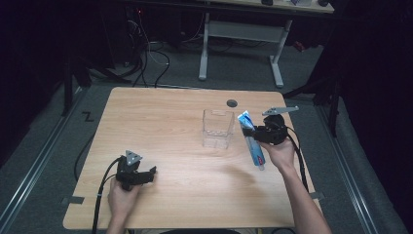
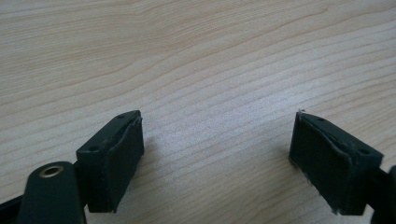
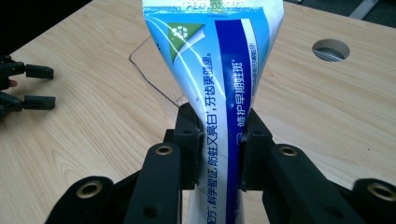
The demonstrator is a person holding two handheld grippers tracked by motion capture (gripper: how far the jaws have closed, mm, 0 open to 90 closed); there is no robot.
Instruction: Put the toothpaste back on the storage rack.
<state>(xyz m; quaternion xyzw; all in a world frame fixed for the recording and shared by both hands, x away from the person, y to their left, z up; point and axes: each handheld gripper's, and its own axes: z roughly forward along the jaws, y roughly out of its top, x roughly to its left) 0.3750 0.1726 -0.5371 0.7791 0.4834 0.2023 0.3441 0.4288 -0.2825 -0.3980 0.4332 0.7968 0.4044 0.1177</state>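
left gripper: parked low over the bare surface, jaws spread wide with nothing but wood grain between them in its own view. Basically idling.
left hand pose: forearm comes in from the near edge, hand wrapped round the body, jaws pointing off toward the middle.
clear box: open-top plastic bin, just to the left of the right gripper, well off from the left one.
right gripper: clamped on a toothpaste tube, pads pinching it around mid-length.
tube position: tilted, crimped end up above the jaws and leaning toward the box, cap end hanging below them, near the hand.
step, my guess: tube's picked up and being carried to the box.
next move, I reckon: shift it over the opening, line it up, then let go.
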